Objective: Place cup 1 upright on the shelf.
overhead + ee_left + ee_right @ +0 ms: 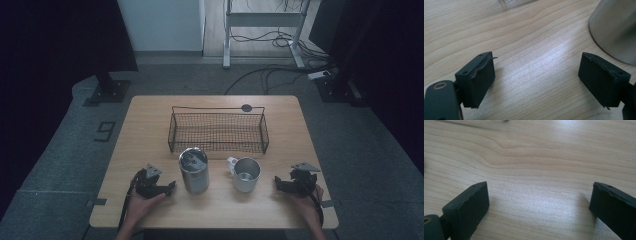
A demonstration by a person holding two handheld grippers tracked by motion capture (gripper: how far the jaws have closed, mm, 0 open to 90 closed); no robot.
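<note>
we rest both grippers on the wooden table, and nothing is held. the left gripper has its jaws standing wide, with bare wood between them; the right gripper is spread wide too. the steel canister stands just beside the left gripper, the white mug near the right one, both in front of the wire basket. probably the canister goes first: we should approach level and grip its wall in the middle, so it does not tip.
</note>
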